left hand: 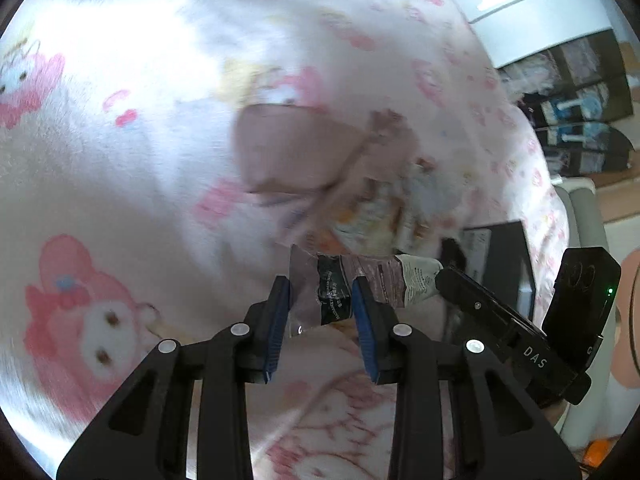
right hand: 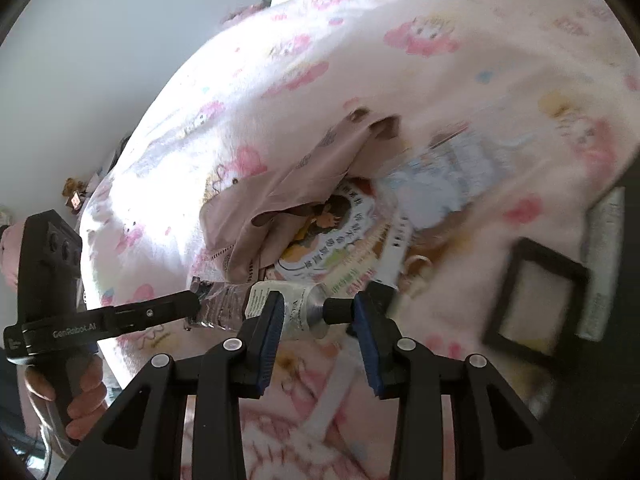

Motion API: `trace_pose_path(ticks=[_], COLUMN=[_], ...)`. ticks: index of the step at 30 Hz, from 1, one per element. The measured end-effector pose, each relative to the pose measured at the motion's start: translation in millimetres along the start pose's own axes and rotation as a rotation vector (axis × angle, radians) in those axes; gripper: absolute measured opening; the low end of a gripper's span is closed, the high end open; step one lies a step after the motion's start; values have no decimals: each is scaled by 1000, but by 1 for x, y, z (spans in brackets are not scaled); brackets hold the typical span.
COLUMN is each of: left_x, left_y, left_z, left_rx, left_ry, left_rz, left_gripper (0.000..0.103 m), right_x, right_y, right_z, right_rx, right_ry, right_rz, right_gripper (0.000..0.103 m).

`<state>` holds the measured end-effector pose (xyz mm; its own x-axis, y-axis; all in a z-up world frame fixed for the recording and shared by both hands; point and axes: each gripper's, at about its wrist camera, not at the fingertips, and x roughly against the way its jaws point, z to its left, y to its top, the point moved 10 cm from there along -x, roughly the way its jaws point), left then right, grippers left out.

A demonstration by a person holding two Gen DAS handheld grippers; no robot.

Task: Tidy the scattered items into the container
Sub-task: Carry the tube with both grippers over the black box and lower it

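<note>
The tube [right hand: 280, 304] hangs over the pink blanket [left hand: 120, 120], near the pink cloth bag [right hand: 260, 204]. The left gripper [left hand: 320, 304] is clamped on its flat crimped tail. The right gripper [right hand: 316, 312] straddles the black cap end; whether its pads press is not visible. Judged light, soft and slightly slick: grip the stiff crimp or shoulder, not the squeezable middle.

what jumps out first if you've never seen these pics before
A tube hangs in mid-air, with both grippers at it: the left gripper at its crimped end and the right gripper around its black cap end. Under it spreads a pink cartoon blanket. Beyond the tube a beige pouch lies among printed papers, with a black frame to the right.
</note>
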<state>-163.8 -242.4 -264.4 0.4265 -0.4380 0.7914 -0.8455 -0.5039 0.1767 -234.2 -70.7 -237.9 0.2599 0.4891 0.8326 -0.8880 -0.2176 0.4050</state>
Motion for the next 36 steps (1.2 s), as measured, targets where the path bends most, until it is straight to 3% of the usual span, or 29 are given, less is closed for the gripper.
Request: trace_pose_path(ticks=[8,14,24,31,36], left_x=[22,21,-20,-69,-110], left_y=[-12,-26,-71,-78,-75], left_z=[-84,-157,-261,-315,-327], left_rx=[-132,-236,-327,-404,-426], left_ry=[-65,-114,-183,-186,-156], left_rz=[-36,-34,5,46,88], left_gripper=[29,29,29,29,30], right_x=[68,149,225,244,228], right_y=[0,1,-23,-26,-18], right_z=[-20,-56,-135,-202,-246], right_rx=[-45,-74,-132,-179,-226], right_ry=[-49,-80,-155,-200,-217], right_rz=[-112,-230,-319,-317,-264], right_gripper=[33,33,33,33,33])
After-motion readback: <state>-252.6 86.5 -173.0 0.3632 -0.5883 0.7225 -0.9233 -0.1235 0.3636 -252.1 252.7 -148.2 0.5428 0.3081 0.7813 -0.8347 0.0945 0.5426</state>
